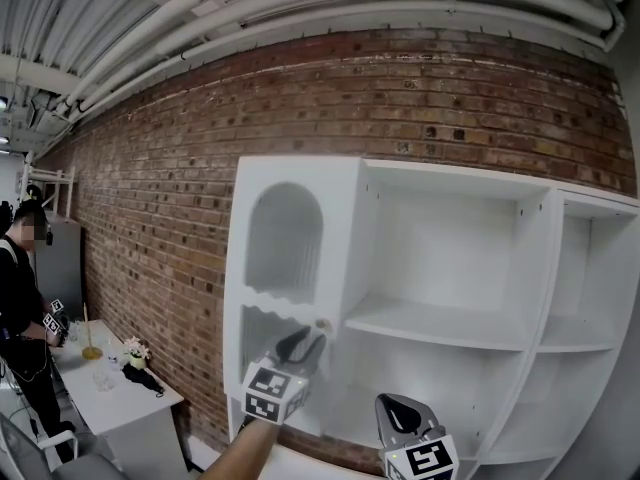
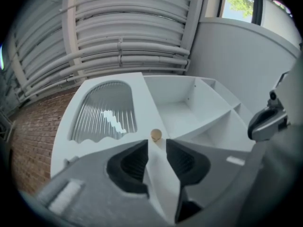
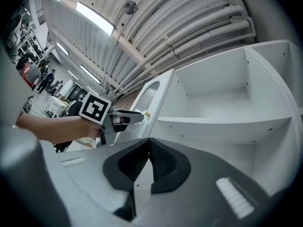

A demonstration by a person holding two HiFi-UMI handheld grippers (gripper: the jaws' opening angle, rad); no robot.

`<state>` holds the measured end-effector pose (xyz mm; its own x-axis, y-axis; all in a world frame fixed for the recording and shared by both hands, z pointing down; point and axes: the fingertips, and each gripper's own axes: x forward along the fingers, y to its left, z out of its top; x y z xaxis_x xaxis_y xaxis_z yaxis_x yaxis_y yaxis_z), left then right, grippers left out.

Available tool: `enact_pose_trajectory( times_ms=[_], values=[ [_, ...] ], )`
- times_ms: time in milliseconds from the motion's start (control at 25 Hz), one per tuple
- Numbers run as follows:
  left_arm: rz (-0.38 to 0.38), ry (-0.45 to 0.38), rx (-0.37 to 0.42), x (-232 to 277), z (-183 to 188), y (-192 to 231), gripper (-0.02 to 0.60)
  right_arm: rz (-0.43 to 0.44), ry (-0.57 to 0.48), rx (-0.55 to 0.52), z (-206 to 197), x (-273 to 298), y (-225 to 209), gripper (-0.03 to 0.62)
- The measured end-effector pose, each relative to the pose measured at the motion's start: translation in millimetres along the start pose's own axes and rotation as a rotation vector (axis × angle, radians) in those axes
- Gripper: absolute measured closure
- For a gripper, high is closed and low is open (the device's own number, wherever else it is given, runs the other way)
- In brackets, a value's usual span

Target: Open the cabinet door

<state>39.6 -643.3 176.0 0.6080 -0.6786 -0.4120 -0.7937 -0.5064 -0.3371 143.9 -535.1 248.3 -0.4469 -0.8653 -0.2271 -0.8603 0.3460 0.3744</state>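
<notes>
The left gripper [image 1: 305, 343] has its 2 jaws spread wide and grips nothing. In the left gripper view, the small round wooden knob [image 2: 155, 135] sits just beyond the tips, clear of both pads. The cabinet door [image 1: 290, 268] already stands swung out at the left of the white cabinet [image 1: 545, 268], baring its empty shelves, so the task looks all but done. The sensible move is to back straight off the knob without brushing it, lest the door swing back. The door is white, with an arched ribbed pane above a wavy edge. The right gripper [image 3: 147, 143] hangs lower right, jaws closed together, empty.
</notes>
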Motion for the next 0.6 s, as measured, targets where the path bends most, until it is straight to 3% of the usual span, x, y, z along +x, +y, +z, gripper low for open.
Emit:
enact_pose_trajectory(
  times_ms=[400,600],
  values=[
    [0.015,-0.029,0.04,21.7,16.2,0.3,0.465,0.012,0.004,0.007,-12.0,8.4,-13.1,0.591],
    [0.01,-0.013,0.062,21.5,16.7,0.7,0.508,0.018,-0.001,0.01,-10.2,8.7,-16.7,0.591]
  ],
)
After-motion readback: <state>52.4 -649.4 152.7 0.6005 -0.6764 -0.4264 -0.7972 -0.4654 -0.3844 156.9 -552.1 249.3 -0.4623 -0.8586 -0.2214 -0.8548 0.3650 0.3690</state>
